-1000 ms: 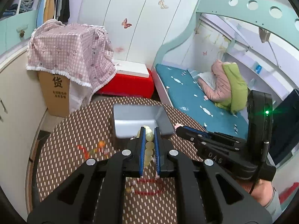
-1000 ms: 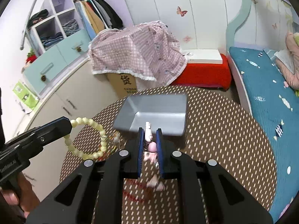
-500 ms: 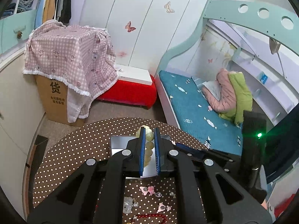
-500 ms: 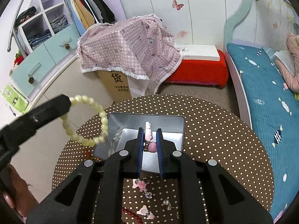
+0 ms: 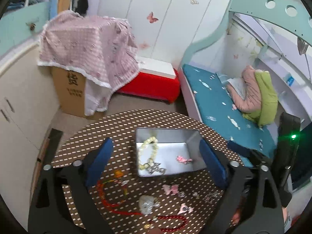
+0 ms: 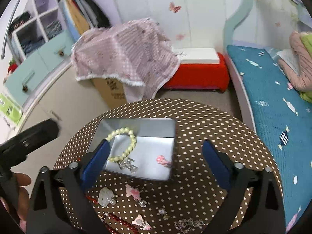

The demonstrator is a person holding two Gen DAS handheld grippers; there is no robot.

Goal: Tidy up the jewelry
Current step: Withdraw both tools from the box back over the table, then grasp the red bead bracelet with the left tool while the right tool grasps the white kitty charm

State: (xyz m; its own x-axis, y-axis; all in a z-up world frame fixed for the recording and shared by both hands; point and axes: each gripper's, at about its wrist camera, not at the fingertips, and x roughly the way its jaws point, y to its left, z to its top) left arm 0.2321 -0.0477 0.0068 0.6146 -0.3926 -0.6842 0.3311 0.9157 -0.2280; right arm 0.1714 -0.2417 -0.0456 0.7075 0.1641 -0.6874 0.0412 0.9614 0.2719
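Note:
A grey metal tray [image 5: 193, 136] [image 6: 136, 123] sits on the round dotted table. In it lie a pale bead bracelet [image 5: 149, 149] [image 6: 124, 143] with a silver charm and a pink hair clip [image 5: 183, 159] [image 6: 162, 159]. Both grippers hover above the tray. My left gripper [image 5: 156, 163] is open and empty. My right gripper [image 6: 155, 161] is open and empty. On the table in front of the tray lie a red bead necklace [image 5: 171, 223] [image 6: 120, 223], a jade pendant [image 5: 147, 204] [image 6: 105, 196], pink clips [image 5: 171, 189] [image 6: 132, 192] and small earrings.
The dotted table [image 5: 120, 122] [image 6: 214, 120] ends close behind the tray. Beyond it stand a cardboard box under a pink cloth [image 5: 87, 44], a red stool [image 5: 154, 85] and a bed [image 5: 224, 105]. The left gripper's body [image 6: 29, 140] shows at the left of the right wrist view.
Both grippers opened. The bead bracelet dropped from the left gripper and the pink clip from the right gripper; both now lie in the tray. Both grippers have risen higher.

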